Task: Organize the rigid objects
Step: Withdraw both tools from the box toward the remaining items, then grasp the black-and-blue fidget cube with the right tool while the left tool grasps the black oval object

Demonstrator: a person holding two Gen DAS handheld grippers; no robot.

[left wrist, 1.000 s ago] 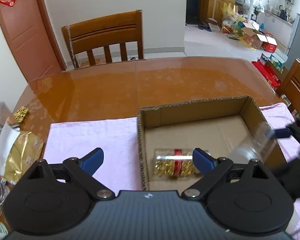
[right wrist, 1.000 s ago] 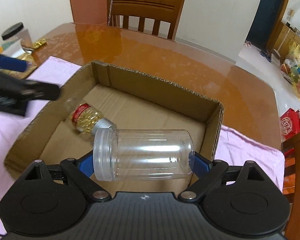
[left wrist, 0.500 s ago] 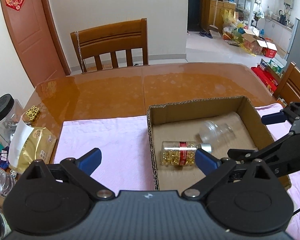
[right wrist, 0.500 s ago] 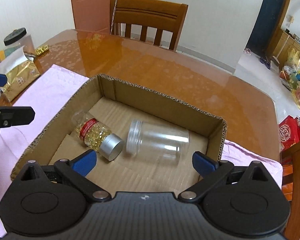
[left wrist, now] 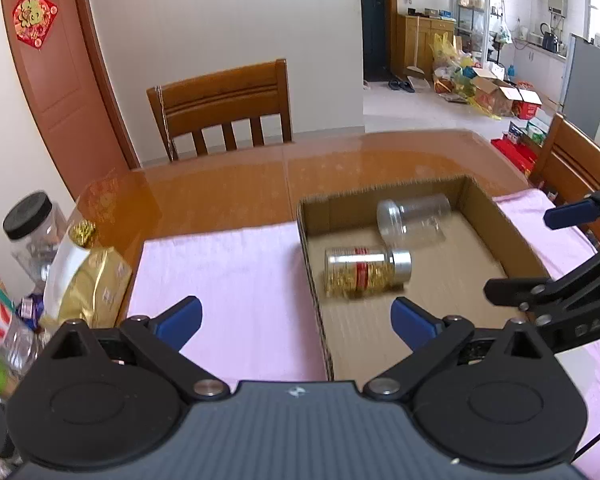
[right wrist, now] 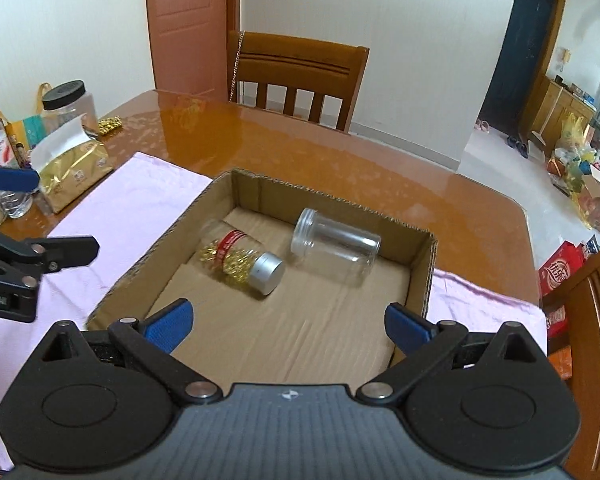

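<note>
Left gripper: jaws spread wide, nothing between the blue pads, nothing held.
Left gripper pose: pitched downward, both black finger arms level with each other in its own view.
Left gripper, seen from the right wrist: at the left edge, one blue pad above one black arm.
Right gripper: jaws fully spread, blue pads clear of everything, nothing held.
Right gripper pose: pitched downward, fingers level.
Right gripper, seen from the left wrist: at the right edge, apart from the left gripper.

An open brown cardboard box sits on a pink cloth. Inside it lie an empty clear plastic jar and, just left, a silver-capped bottle of gold capsules. The right claw gapes empty over the box's near edge.
</note>
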